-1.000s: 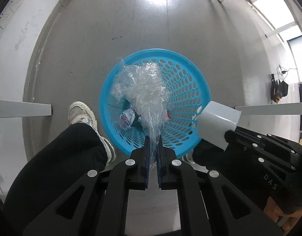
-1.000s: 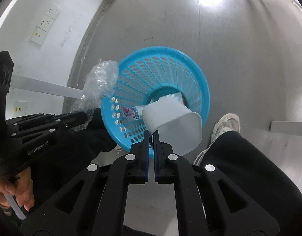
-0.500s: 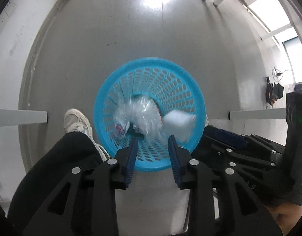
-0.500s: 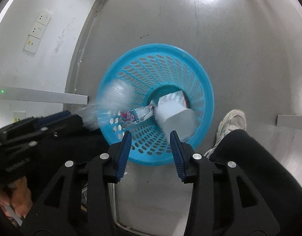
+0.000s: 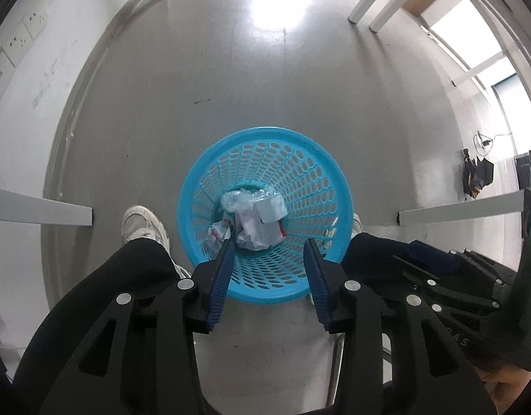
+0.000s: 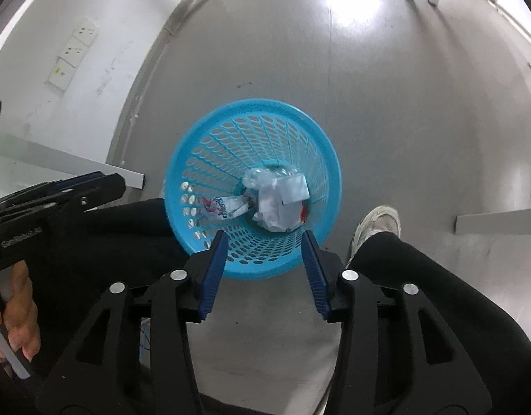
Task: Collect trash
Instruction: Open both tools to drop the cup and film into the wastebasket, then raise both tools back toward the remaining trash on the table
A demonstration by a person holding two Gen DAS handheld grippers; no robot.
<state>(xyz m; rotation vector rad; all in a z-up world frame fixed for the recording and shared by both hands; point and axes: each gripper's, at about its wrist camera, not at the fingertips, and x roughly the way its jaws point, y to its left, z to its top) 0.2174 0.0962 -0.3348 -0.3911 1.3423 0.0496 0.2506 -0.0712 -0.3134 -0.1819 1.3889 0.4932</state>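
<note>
A blue perforated waste basket (image 5: 300, 159) stands on the grey floor; it also shows in the right wrist view (image 6: 231, 131). At its bottom lie crumpled clear plastic (image 5: 246, 223), a white cup (image 5: 272, 207) and a printed wrapper (image 6: 217, 205). My left gripper (image 5: 269, 252) is open and empty above the basket's near rim. My right gripper (image 6: 263, 245) is open and empty above the same rim. The right gripper's body shows at the right of the left wrist view (image 5: 448, 276), and the left gripper's body at the left of the right wrist view (image 6: 54, 193).
The person's black trouser legs and white shoes (image 5: 144, 224) stand on both sides of the basket (image 6: 379, 224). White table legs (image 5: 40, 207) (image 5: 459, 207) flank it. A white wall with sockets (image 6: 72, 52) is at the left.
Both grippers opened and rose. The clear plastic fell from the left gripper and the white cup from the right gripper into the basket.
</note>
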